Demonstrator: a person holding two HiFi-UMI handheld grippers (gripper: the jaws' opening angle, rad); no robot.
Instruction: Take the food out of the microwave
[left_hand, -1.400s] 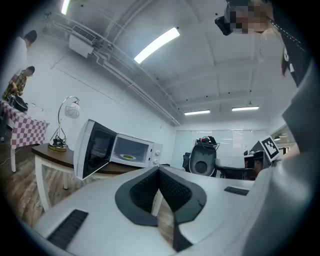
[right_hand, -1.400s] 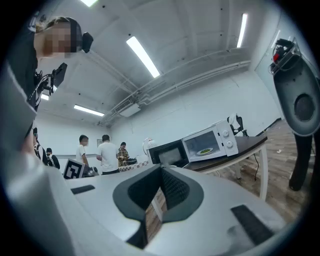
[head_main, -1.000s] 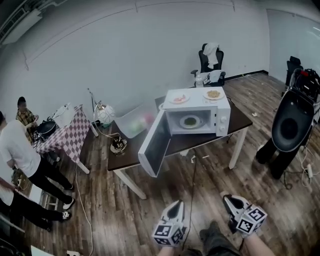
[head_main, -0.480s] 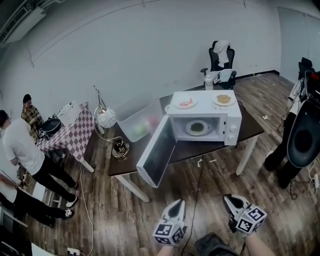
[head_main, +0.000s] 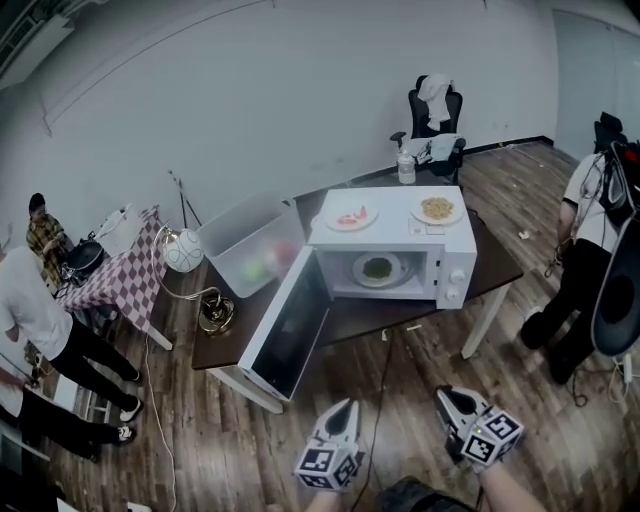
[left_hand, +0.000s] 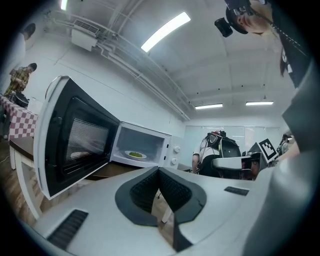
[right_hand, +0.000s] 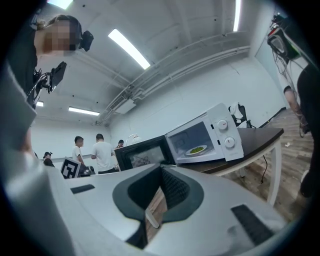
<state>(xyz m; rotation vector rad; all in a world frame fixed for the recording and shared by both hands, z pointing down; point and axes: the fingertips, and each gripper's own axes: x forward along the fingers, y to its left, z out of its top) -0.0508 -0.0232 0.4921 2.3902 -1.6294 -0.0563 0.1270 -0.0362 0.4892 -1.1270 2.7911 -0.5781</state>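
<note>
A white microwave (head_main: 400, 250) stands on a dark table (head_main: 495, 262), its door (head_main: 285, 330) swung wide open toward me on the left. Inside lies a plate of green food (head_main: 377, 268). It also shows in the left gripper view as a plate of green food (left_hand: 135, 155) and in the right gripper view as a plate of green food (right_hand: 196, 149). My left gripper (head_main: 347, 406) and right gripper (head_main: 446, 396) hover low over the floor, well short of the table. Both point at the microwave, shut and empty; left gripper (left_hand: 159, 171), right gripper (right_hand: 161, 167).
Two plates rest on the microwave's top, one with red food (head_main: 350, 216) and one with yellow food (head_main: 437, 209). A clear bin (head_main: 252, 243) and a globe lamp (head_main: 184, 251) sit at the table's left. People stand at far left (head_main: 40, 320) and right (head_main: 585, 240). A cable (head_main: 383, 385) crosses the floor.
The microwave and table have drawn nearer and the view has shifted; both grippers came forward with me. Their jaws stay shut.
</note>
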